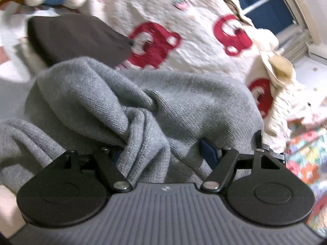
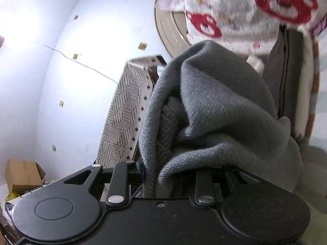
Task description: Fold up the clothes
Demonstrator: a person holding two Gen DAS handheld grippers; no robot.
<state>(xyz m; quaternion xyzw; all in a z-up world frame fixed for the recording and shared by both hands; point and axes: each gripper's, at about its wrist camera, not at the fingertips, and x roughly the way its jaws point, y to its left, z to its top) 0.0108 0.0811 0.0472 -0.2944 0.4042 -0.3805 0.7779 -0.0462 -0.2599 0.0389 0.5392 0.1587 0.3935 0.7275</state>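
Observation:
A grey knit sweater [image 1: 126,94] is bunched and twisted over my left gripper [image 1: 161,126]. It hides the fingertips, and only the blue pad [image 1: 208,151] shows at the finger bases. A thick fold runs between the jaws, which stand partly apart. In the right wrist view the same grey sweater [image 2: 220,106] hangs in deep folds over my right gripper [image 2: 169,153]. That gripper's fingers are buried in the knit and its jaws are drawn close on a fold. The cloth is sharp while the background is blurred.
White fleece fabric with red bear prints [image 1: 184,30] lies behind the sweater, beside a dark brown cloth [image 1: 77,36]. A flower-patterned cover [image 1: 306,153] and a window [image 1: 265,0] are at the right. A geometric-patterned box [image 2: 126,112] and a cardboard box [image 2: 22,175] stand by a white wall.

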